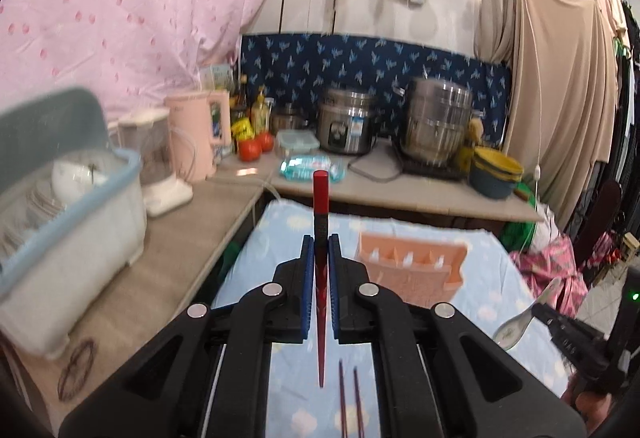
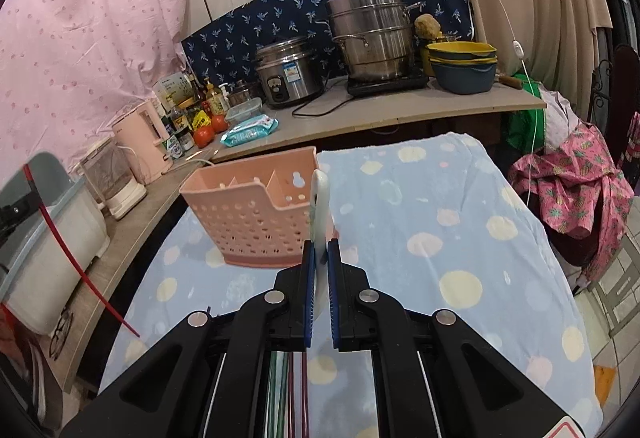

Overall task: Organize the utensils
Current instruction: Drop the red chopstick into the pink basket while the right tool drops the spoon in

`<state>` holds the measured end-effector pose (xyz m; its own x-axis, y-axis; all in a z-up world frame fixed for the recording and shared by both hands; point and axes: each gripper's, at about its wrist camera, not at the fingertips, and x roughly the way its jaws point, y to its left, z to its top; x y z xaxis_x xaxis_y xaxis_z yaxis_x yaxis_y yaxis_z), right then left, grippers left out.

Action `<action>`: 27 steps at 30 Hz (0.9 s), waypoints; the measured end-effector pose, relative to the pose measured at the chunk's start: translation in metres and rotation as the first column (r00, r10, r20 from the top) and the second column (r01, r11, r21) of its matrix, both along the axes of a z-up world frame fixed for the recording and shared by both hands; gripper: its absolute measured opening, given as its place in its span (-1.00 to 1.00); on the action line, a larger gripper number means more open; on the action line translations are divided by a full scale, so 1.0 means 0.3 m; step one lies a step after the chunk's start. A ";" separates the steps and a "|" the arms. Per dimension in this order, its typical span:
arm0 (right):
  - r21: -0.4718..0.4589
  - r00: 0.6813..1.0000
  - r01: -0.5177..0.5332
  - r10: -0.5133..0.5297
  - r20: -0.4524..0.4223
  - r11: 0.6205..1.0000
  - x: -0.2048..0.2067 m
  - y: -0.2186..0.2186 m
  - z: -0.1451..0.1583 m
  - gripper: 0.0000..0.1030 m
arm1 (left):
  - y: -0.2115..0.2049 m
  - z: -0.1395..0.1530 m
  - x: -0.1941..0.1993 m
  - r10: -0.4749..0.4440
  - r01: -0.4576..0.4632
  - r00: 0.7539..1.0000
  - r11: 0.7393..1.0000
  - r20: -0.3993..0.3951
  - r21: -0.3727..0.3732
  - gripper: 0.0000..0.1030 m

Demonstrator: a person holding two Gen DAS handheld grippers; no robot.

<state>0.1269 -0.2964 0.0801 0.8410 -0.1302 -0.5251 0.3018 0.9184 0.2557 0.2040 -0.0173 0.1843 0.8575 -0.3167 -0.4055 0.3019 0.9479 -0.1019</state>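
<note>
The left claw [image 1: 320, 250] was clamped on one red chopstick [image 1: 320, 198], its thick end rising past the blue pads and its tapered tip hanging below them, in the air short of the pink utensil basket [image 1: 412, 270]. The right claw [image 2: 320, 254] was clamped on one white ceramic spoon [image 2: 320, 206], held edge-on just beside the basket's right end.

The chopstick looked stiff, light and lacquer-smooth, so it would likely pivot or slide unless gripped near its thicker, squarer half, as here. The spoon looked heavier, glazed, slippery and breakable; the flat handle seemed the safest hold, and it would want lowering rather than dropping.

Nearer the cameras than the basket, two dark chopsticks [image 1: 350, 398] lay side by side on the spotted blue cloth [image 2: 440, 198]; the right wrist view hinted at a few more coloured sticks under the claw, too hidden to count. The basket stood upright on the cloth, showing several divided compartments, apparently empty. Beyond it ran the counter [image 2: 360, 118].
</note>
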 end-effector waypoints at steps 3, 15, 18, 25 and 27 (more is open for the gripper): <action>-0.001 1.000 -0.004 0.004 0.017 1.000 0.087 -0.021 0.035 -0.88 | -0.039 0.081 0.054 -0.011 0.013 0.999 0.999 0.051 -0.029 -0.87; -0.015 1.000 -0.003 0.004 0.014 1.000 0.383 -0.081 0.033 -0.88 | -0.200 0.191 0.282 -0.053 0.072 0.990 0.987 0.131 -0.146 -0.87; -0.013 1.000 -0.003 0.003 -0.011 1.000 0.435 -0.092 -0.003 -0.88 | -0.232 0.142 0.329 -0.056 0.069 0.994 0.989 0.097 -0.133 -0.87; 0.006 0.997 -0.019 0.019 -0.071 1.000 0.507 -0.101 -0.101 -0.88 | -0.266 -0.008 0.419 -0.048 0.049 0.999 0.995 0.004 -0.083 -0.87; -0.005 0.996 -0.026 0.025 -0.080 1.000 0.514 -0.092 -0.114 -0.88 | -0.263 -0.036 0.435 -0.044 0.043 0.999 0.996 -0.013 -0.079 -0.86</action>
<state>0.2810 -0.3239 0.0458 0.7994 -0.1124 -0.5901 0.2974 0.9275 0.2263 0.3344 -0.0964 0.1734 0.8365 -0.3849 -0.3901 0.3403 0.9228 -0.1807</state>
